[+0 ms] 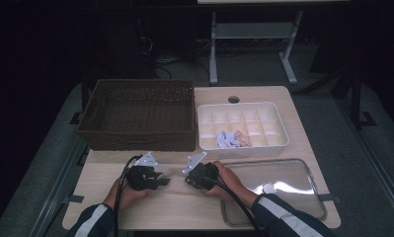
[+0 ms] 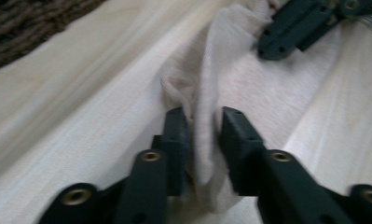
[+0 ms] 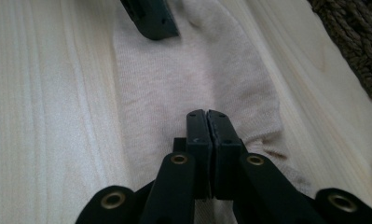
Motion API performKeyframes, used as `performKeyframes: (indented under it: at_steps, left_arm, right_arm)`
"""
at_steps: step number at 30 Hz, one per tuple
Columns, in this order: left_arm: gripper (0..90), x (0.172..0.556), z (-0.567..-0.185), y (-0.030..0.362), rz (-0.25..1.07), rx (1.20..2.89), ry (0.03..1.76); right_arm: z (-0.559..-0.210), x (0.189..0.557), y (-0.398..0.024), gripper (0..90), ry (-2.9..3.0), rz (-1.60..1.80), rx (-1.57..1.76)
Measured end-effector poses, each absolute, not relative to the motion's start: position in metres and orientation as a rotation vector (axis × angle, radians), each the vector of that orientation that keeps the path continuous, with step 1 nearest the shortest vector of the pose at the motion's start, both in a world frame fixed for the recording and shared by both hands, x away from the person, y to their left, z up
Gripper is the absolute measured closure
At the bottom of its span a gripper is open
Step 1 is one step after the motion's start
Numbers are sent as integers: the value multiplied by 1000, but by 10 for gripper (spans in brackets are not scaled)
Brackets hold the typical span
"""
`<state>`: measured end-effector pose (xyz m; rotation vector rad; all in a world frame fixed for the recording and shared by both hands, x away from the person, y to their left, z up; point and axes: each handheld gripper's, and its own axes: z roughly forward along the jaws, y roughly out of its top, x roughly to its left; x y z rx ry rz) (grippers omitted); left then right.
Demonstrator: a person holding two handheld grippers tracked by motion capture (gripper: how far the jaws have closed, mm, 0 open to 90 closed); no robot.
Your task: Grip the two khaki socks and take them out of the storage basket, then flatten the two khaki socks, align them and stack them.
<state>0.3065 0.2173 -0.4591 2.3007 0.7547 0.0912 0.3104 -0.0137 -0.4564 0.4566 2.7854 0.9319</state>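
Left hand-held gripper (image 2: 203, 122) pinches a bunched fold of the pale sock (image 3: 193, 79) lying flat on the counter (image 1: 184, 207) w/ the right hand-held gripper (image 3: 207, 114) clamped thin on its other end, so lift both together & keep the cloth taut, not dragging, toward the white divided tray (image 1: 278, 145).

counter (image 1: 150, 207): pale wood grain, smooth, matt
sock (image 3: 193, 79): cream knitted cloth, soft, finely ribbed, matt
basket (image 1: 137, 113), far left: dark brown woven wicker, rough
divided box (image 1: 242, 124), far right: white plastic, smooth, slight sheen
tray (image 1: 276, 190), near right: looks like polished metal, glossy, though glare blurs it
jaws: dark matt plastic with brass-coloured rivets
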Motion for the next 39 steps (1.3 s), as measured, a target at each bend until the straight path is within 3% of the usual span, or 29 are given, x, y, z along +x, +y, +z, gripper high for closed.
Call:
performKeyframes:
  at_steps: [5,39]
  left_arm:
    - [832,306,-458,219,52,2286,716]
    - [847,300,-432,227,27,2033,642]
  right_arm:
    - [-456,310,-13,880,2778,924,464]
    - [-459,314,-2,877,2765,979,461]
